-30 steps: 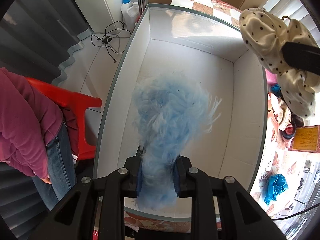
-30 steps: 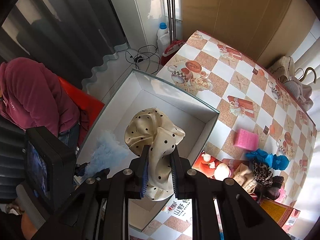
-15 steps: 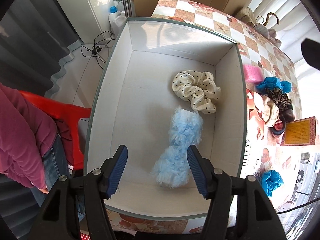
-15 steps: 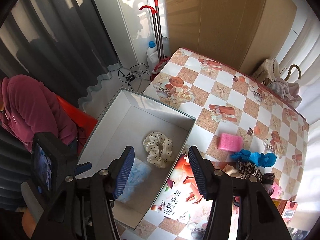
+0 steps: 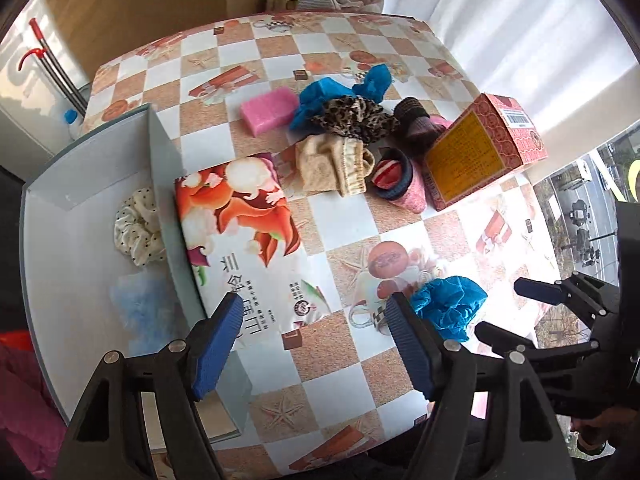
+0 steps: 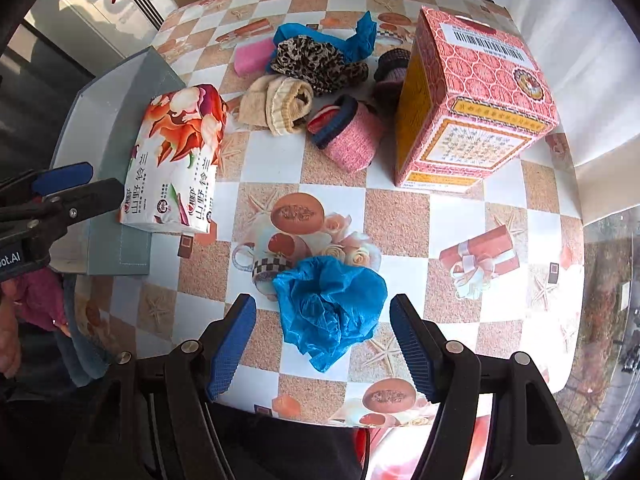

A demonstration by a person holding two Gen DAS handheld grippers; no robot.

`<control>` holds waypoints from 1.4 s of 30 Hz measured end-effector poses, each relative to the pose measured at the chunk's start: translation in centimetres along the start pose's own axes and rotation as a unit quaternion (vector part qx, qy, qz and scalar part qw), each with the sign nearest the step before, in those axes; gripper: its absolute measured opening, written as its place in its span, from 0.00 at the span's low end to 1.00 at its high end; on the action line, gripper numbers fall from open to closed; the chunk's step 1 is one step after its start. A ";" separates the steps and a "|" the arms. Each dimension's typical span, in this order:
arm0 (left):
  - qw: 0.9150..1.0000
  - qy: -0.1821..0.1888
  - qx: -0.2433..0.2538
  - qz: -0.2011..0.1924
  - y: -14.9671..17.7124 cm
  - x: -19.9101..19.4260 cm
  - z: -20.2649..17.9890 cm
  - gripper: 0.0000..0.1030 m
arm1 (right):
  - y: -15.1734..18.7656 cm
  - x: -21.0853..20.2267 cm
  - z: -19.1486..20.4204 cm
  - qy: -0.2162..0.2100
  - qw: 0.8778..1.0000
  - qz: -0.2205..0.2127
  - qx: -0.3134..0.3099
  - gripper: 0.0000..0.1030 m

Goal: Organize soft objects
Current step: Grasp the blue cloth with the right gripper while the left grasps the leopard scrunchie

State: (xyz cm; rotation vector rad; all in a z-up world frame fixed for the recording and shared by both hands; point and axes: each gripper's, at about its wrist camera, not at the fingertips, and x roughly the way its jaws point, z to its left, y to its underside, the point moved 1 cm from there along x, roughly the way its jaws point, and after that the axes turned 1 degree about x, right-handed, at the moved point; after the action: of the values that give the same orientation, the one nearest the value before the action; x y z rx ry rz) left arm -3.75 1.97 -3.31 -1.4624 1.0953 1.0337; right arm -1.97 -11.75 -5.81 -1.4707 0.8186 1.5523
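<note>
The grey box (image 5: 80, 168) holds a cream polka-dot scrunchie (image 5: 138, 226) and a pale blue fluffy piece (image 5: 140, 304). My left gripper (image 5: 314, 320) hangs over the tissue pack (image 5: 240, 232) and the tablecloth, its jaws opening with nothing between them. My right gripper (image 6: 322, 320) points down at a crumpled blue cover (image 6: 332, 304), which lies between its opening jaws; the pads stand apart from it. Farther back lies a pile: a pink sponge (image 6: 252, 56), a leopard scrunchie (image 6: 312, 60), a beige sock (image 6: 276, 104) and a pink sock (image 6: 348, 136).
A tall red and yellow carton (image 6: 472, 92) stands right of the pile. Another blue cover (image 6: 352, 40) lies behind the leopard scrunchie. The checked table (image 6: 400, 216) ends just below my right gripper. A person in a magenta top (image 5: 24, 400) stands at the left.
Both grippers let go of the fluffy piece and the polka-dot scrunchie in the box, opened wide, and swung from above the box to over the table.
</note>
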 end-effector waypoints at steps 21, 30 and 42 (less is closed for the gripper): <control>0.984 -0.065 0.151 0.066 -15.3 14.8 -5.9 0.36 | 3.1 7.8 1.1 0.014 0.988 -0.019 -0.151 0.62; 0.996 -0.022 0.078 0.048 -12.7 10.5 -3.0 0.10 | 5.9 5.0 0.9 -0.007 0.983 -0.038 -0.179 0.21; 0.998 0.037 0.053 0.016 -5.9 2.0 -5.7 0.10 | 5.1 -3.9 -10.6 -0.044 0.991 -0.086 0.088 0.21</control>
State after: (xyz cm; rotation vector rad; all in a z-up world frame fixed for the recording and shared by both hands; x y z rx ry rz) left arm 2.80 -3.38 -3.20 -1.4120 1.2115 0.9354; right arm -1.84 -23.88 -3.45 -1.3004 0.7358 1.3705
